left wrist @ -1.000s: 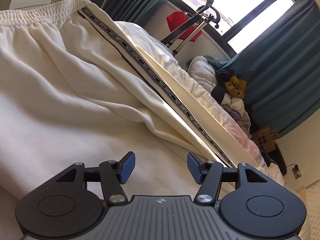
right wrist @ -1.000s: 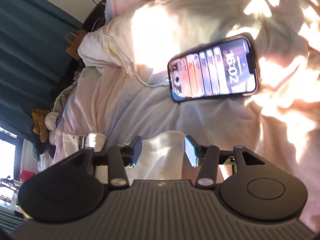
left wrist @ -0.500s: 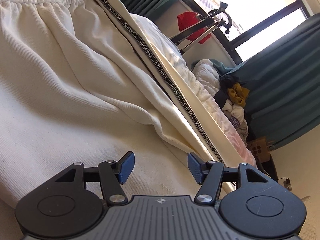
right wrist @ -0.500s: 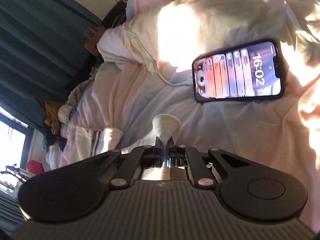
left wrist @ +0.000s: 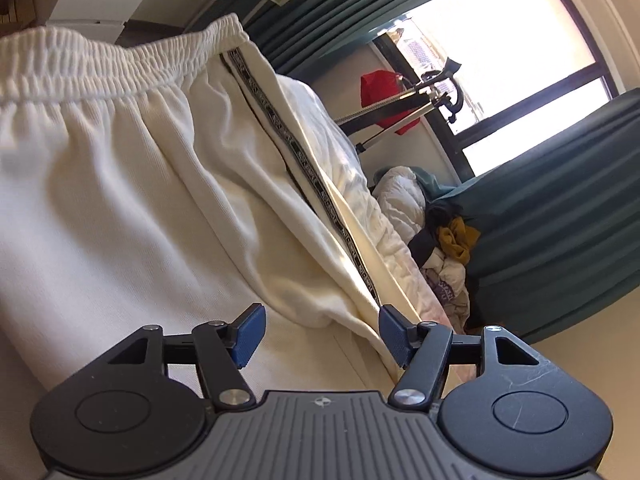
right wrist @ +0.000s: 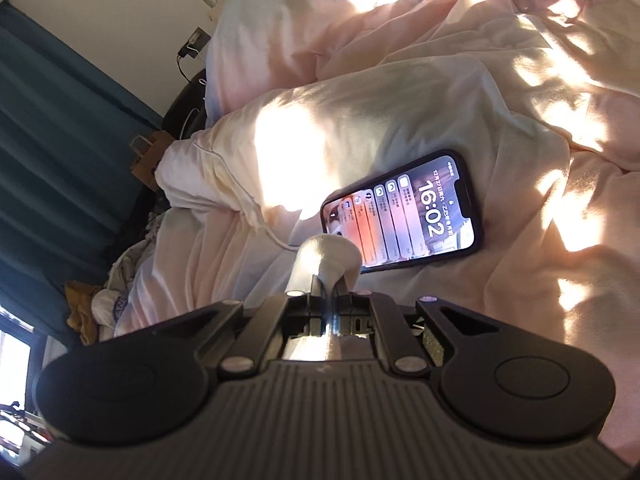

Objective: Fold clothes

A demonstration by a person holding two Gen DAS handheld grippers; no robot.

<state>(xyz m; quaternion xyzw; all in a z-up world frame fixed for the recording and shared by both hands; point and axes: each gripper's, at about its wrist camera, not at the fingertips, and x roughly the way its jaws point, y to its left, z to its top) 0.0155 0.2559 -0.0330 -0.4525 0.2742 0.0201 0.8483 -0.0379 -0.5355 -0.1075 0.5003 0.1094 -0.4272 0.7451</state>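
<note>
Pinching a cream fabric fold (right wrist: pixel 326 258) beside the phone (right wrist: pixel 402 210), the right gripper (right wrist: pixel 328 300) is anchoring the cream trousers (left wrist: pixel 120 200) for folding while the left gripper (left wrist: pixel 320 336), jaws opening and empty, is hovering over them.

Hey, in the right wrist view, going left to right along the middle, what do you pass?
Teal curtain → brown paper bag → cream piped pillow → black smartphone with lit screen → sunlit pink duvet.

I'm working in a home bedroom: a bed (right wrist: pixel 520 280) with rumpled pale bedding, teal curtains (left wrist: pixel 560 220) at a sunlit window (left wrist: pixel 500 40), and a heap of clothes (left wrist: pixel 444 248) at the bed's far edge.
</note>
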